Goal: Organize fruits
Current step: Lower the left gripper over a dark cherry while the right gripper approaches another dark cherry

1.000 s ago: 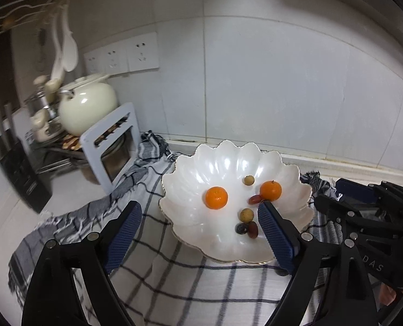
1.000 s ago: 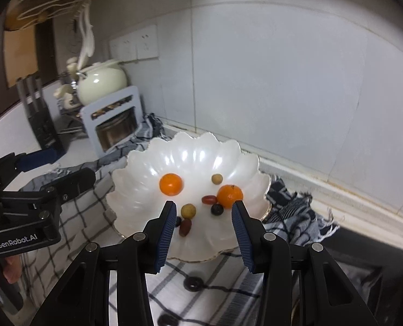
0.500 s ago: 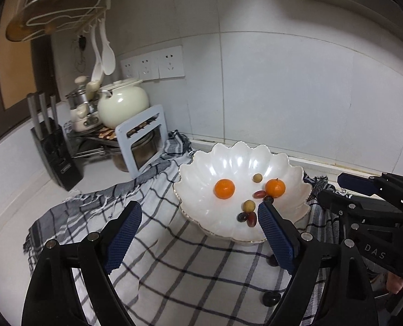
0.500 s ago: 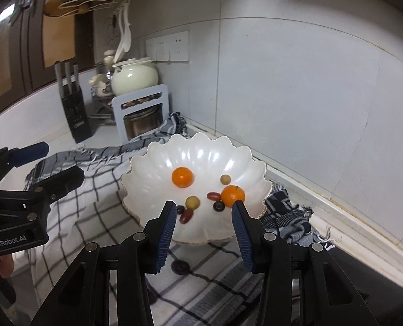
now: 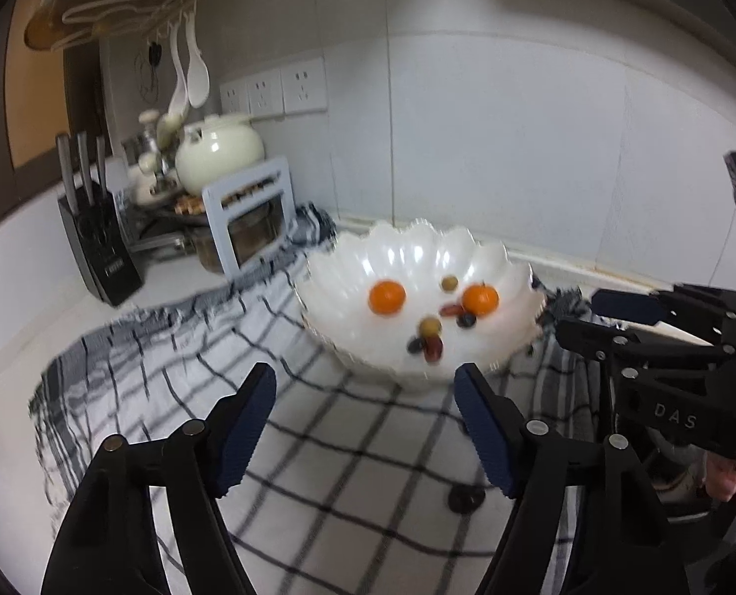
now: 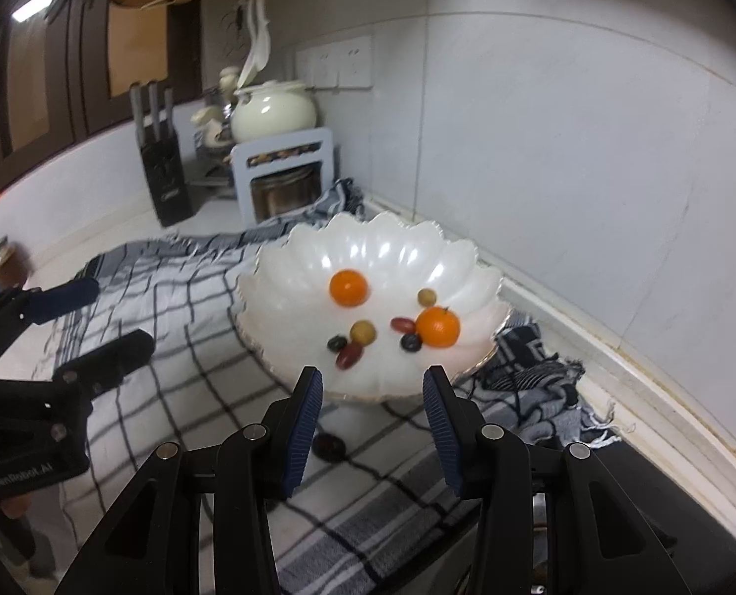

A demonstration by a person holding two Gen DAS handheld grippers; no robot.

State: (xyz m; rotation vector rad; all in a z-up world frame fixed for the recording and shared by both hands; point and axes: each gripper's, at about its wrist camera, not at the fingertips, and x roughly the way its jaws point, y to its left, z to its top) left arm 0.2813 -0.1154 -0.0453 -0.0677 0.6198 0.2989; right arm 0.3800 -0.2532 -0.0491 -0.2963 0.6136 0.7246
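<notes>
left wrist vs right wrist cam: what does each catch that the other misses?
Left wrist only: the right gripper, from the side.

Right wrist only: the left gripper and a jar at far left.

Both: scalloped white bowl with two oranges and small fruits, checked cloth, knife block, cream pot, and a dark fruit left on the cloth.

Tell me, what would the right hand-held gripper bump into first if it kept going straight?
Probably the near rim of the white scalloped bowl, straight ahead of the right hand-held gripper. The fruit lies beyond. Depth is hard to judge.
</notes>
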